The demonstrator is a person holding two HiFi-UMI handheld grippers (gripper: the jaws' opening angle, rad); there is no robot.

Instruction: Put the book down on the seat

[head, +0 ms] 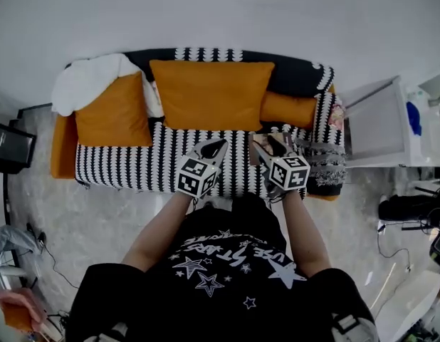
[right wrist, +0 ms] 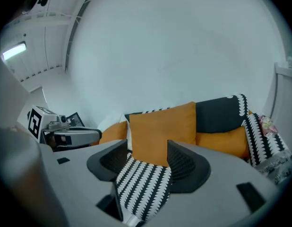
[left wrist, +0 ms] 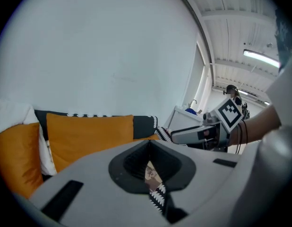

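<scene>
A sofa with a black-and-white striped seat [head: 127, 164] fills the middle of the head view. On the right part of the seat lies a brown-covered book [head: 255, 155], mostly hidden under my right gripper [head: 271, 142]. That gripper is open, and only striped seat fabric [right wrist: 143, 181] shows between its jaws [right wrist: 147, 148]. My left gripper [head: 218, 145] hovers over the seat's middle, left of the book, its tips together and nothing held. In the left gripper view [left wrist: 149, 143], a sliver of the book [left wrist: 152, 174] shows through the slit below the tips.
Orange cushions [head: 211, 95] lean on the dark backrest, with a white blanket [head: 85, 80] at the left end. A white cabinet [head: 380, 123] stands right of the sofa, and a dark bag [head: 405, 206] with cables lies on the floor. The person's black shirt [head: 220, 262] is below.
</scene>
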